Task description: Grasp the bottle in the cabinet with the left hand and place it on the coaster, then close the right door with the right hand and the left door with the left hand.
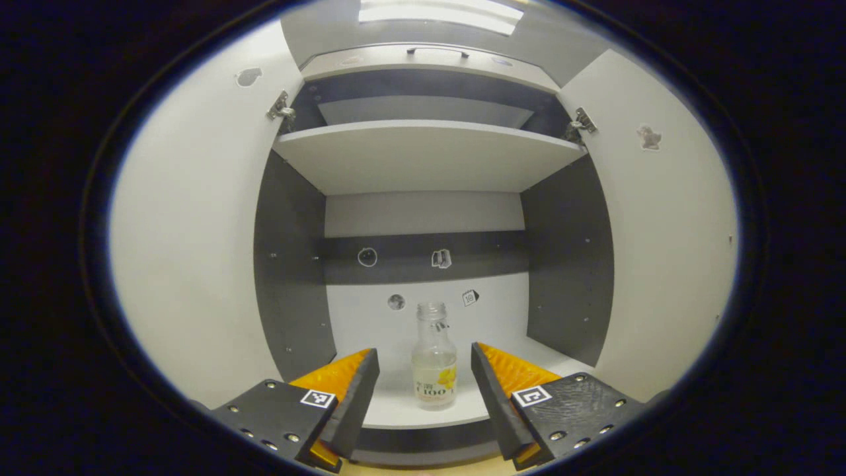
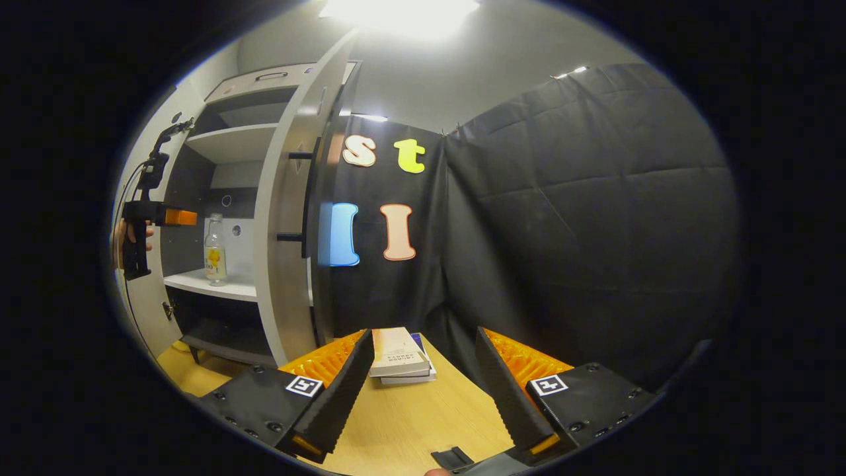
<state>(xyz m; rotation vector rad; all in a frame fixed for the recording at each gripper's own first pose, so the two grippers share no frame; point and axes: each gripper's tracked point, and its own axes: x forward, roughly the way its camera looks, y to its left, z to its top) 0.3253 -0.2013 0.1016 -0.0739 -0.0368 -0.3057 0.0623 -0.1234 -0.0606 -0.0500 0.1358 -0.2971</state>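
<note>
Standing upright on the lower shelf (image 1: 396, 413) of the open cabinet (image 1: 568, 264), the bottle (image 1: 434, 367) is clear and uncapped, with a yellow-printed label whose text is too small to make out; its foot sits a little back from the shelf's front edge. Small stickers on the cabinet's back panel are blurred and cannot be identified. In the left gripper view the left gripper (image 1: 425, 380) has its fingers spread wide to either side of the bottle, apart from it, touching nothing. Both doors stand swung outward, the left door (image 1: 192, 264) and the right door (image 1: 667, 251) bending away at the frame's sides. In the right gripper view the left gripper (image 2: 180, 217) shows side-on at the far left, level with the bottle's (image 2: 214, 251) neck and just short of it, the hand (image 2: 125, 238) holding it partly cut off by the edge. The right gripper (image 2: 423, 377) hangs over the wooden table (image 2: 410, 423), fingers parted wide and empty, well apart from the cabinet. A stack of books (image 2: 400, 357) lies on the table between its fingers, farther off. A dark object at the bottom edge is cut off and unclear.
</note>
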